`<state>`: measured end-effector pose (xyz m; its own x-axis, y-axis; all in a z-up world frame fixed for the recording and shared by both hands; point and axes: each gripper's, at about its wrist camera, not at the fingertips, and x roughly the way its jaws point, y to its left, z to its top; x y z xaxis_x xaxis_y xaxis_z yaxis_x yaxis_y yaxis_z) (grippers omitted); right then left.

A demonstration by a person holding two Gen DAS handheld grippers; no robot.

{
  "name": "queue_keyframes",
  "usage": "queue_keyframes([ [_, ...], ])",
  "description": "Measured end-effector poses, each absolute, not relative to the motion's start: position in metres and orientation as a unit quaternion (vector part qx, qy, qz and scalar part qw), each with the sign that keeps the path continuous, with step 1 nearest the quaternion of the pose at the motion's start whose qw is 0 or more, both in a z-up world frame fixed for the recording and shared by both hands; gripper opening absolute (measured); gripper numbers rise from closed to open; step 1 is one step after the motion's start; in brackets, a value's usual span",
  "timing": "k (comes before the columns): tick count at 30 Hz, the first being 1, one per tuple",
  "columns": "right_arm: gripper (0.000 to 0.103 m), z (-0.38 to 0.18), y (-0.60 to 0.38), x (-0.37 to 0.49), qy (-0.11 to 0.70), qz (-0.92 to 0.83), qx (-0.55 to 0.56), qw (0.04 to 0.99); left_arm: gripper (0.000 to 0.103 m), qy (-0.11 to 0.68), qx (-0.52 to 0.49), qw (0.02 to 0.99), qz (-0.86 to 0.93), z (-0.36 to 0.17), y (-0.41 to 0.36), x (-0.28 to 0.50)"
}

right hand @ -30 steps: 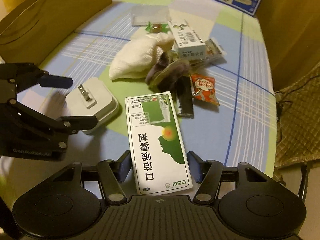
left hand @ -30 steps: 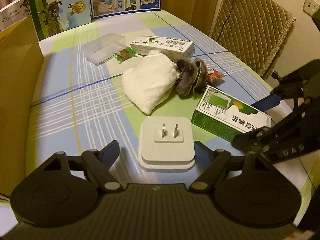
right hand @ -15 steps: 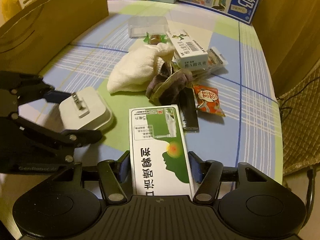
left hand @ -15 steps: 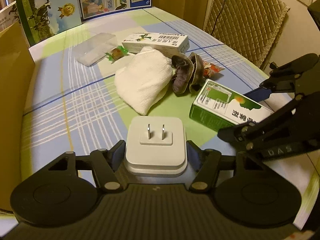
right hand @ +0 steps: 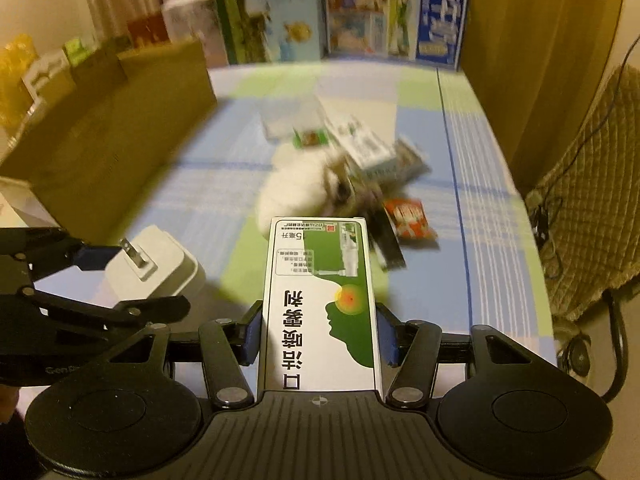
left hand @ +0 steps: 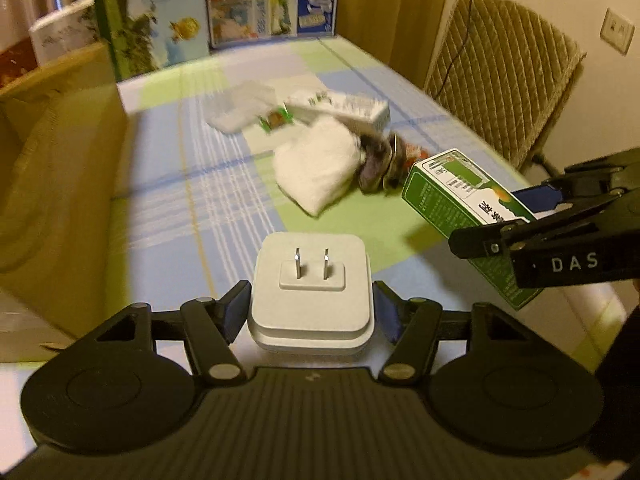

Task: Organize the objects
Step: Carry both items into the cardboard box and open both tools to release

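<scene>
Charger [left hand: 311, 292] clamped in left gripper [left hand: 312, 312], green box [right hand: 321, 304] in right gripper [right hand: 320, 334]; neither stowed. Beyond the box, towel [left hand: 320, 166] and packets remain loose.

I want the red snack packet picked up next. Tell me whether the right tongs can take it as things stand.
Probably not. The right tongs are shut on the green and white box, so they have no free grip. The red snack packet lies ahead on the tablecloth, beyond the box, with nothing on top of it.
</scene>
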<state>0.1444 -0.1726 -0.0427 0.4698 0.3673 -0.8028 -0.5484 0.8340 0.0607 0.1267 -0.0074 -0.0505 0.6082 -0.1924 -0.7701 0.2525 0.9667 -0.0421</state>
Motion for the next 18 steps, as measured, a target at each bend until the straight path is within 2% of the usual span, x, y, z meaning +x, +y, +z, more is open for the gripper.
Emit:
queue_keyframes([
  [11,0.053,0.056,-0.084,0.120,0.363,0.350,-0.077,0.860,0.060,0.354,0.043,0.932,-0.069,0.060,0.075,0.102],
  [18,0.053,0.071,0.012,0.126,0.362,0.399,-0.064,0.840,0.060,0.356,0.050,0.933,-0.006,0.087,0.167,0.111],
])
